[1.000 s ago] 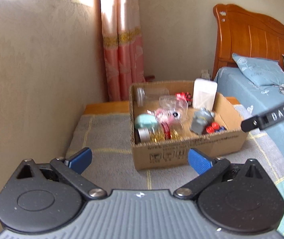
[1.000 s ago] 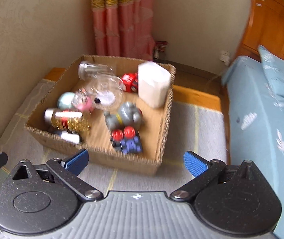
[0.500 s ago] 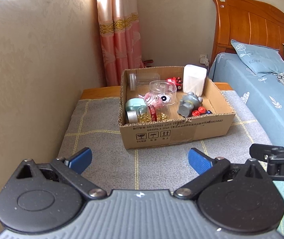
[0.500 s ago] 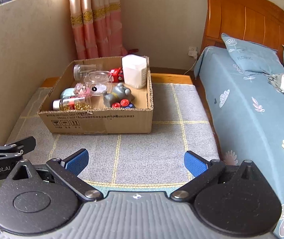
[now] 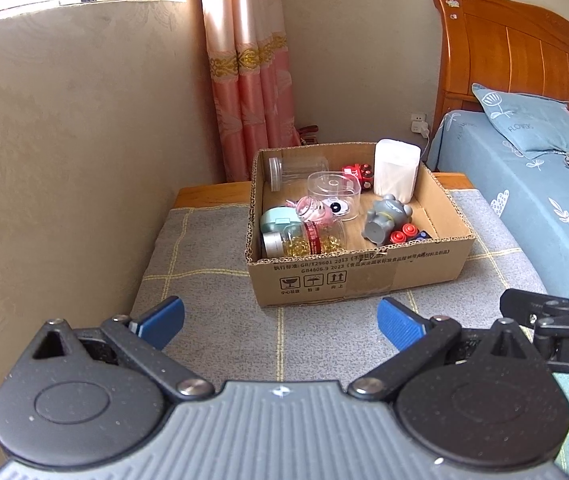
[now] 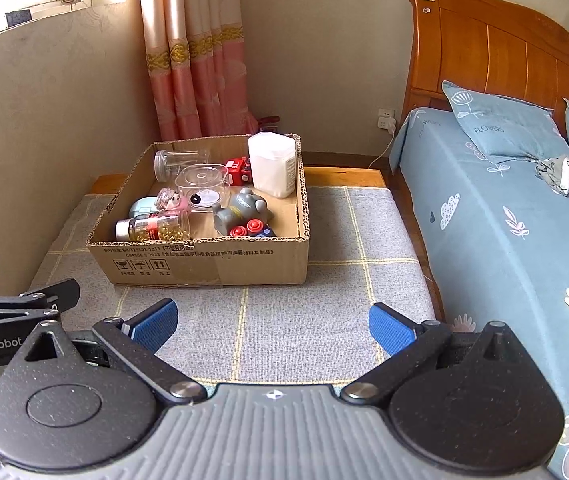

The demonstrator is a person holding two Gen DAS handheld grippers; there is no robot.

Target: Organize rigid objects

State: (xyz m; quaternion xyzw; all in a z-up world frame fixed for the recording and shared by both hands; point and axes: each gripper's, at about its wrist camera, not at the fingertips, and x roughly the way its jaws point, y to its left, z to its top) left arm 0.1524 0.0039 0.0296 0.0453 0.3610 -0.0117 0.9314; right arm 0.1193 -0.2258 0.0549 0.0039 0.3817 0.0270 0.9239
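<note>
a low wooden bench [image 5: 212,191] stands against the beige wall, beside the bed, with bare wood showing only along its far edge. a grey mat with thin yellow grid lines [image 6: 284,320] covers nearly all of its top. one open cardboard box [image 6: 208,266] sits directly on the mat, toward the far half and nearer the wall side, its printed front panel facing the cameras.

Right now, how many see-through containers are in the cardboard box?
3: an empty jar lying in the far-left corner, a round lidded tub mid-box, and a capsule bottle lying at the near-left wall. More could be hidden behind them.
</note>
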